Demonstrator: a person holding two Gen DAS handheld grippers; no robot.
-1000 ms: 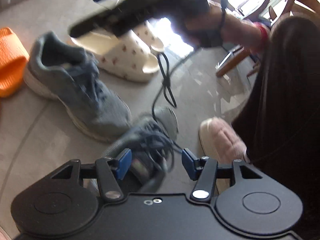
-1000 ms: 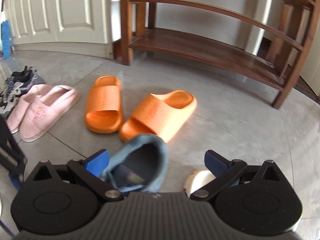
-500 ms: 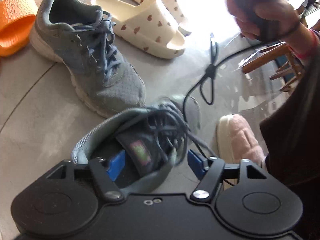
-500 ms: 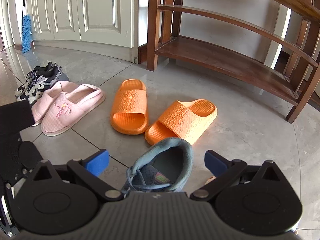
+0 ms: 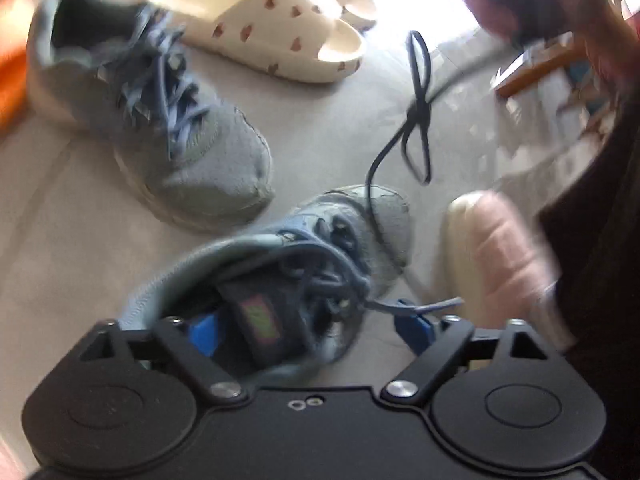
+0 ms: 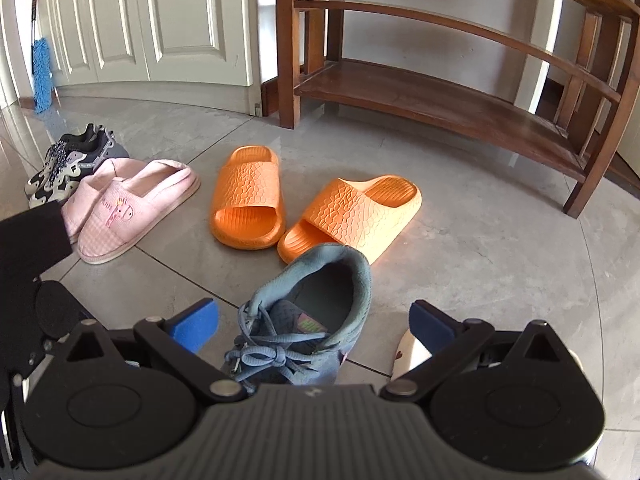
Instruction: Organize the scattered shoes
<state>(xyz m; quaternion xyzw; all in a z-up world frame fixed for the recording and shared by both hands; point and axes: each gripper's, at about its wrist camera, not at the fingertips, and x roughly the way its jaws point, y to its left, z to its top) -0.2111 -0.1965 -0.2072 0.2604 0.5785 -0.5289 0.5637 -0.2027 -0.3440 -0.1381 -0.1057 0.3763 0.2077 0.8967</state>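
Sneaker [image 5: 280,280], grey-blue, lies on the floor just short of its mate [image 5: 152,120], toe toward the cream slide [image 5: 276,36]. Left gripper [image 5: 308,326] has dropped lower over the sneaker than half a second ago; its jaws are closing, one pad inside the collar, though blur hides whether they press yet. Right gripper [image 6: 314,320] hangs spread over the mate, holding nothing. Pairing seems near; orange slides [image 6: 312,208] lie beyond the mate.

The grey tiled floor [image 6: 480,264] carries orange slides [image 6: 248,200], pink slippers [image 6: 132,204] at nine o'clock, patterned sneakers [image 6: 64,164] (farther left), a grey-blue sneaker [image 6: 312,312] and cream slides [image 5: 272,36].
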